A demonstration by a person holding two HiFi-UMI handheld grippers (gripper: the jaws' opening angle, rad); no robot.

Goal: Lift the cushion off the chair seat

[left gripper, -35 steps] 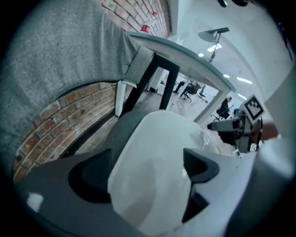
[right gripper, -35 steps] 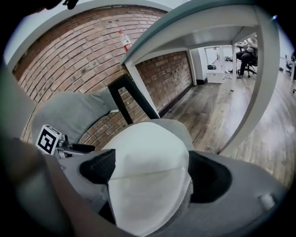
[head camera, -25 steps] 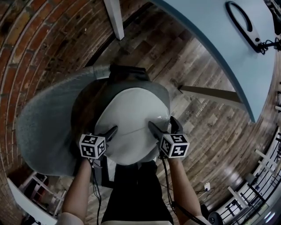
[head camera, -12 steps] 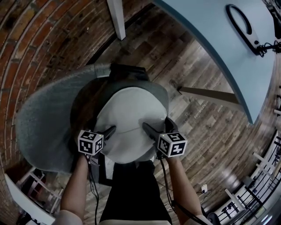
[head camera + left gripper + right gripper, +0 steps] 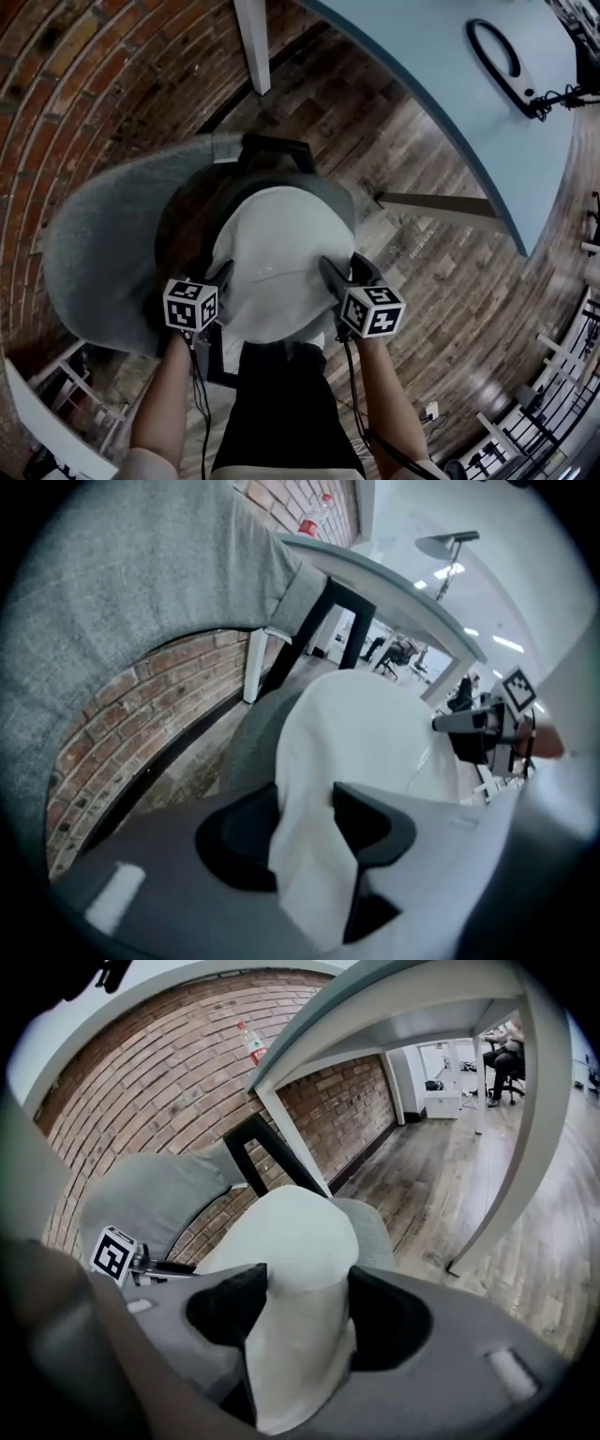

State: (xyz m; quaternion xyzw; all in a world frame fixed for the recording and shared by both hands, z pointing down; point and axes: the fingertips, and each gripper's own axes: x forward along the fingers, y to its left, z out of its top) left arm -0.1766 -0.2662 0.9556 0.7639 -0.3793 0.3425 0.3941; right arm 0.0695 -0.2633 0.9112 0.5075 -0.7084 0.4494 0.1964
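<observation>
Left gripper (image 5: 221, 278) and right gripper (image 5: 334, 273) jaws, spread wide a second ago, now closing on cushion (image 5: 277, 248) side edges; fabric bunched between pads; cushion mostly on chair seat (image 5: 339, 199); grip forming, lift apparently starting.

Cushion (image 5: 277, 253) over chair seat (image 5: 336, 194), table (image 5: 422, 66) beyond it at right, brick wall (image 5: 75, 84) at left.

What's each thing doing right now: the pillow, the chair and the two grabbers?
cushion: over the chair seat, near edge pinched by both grippers.
chair: upright, cushion covering most of its seat.
left gripper: jaws closing, cushion fold between them.
right gripper: jaws closing, cushion fold between them.
</observation>
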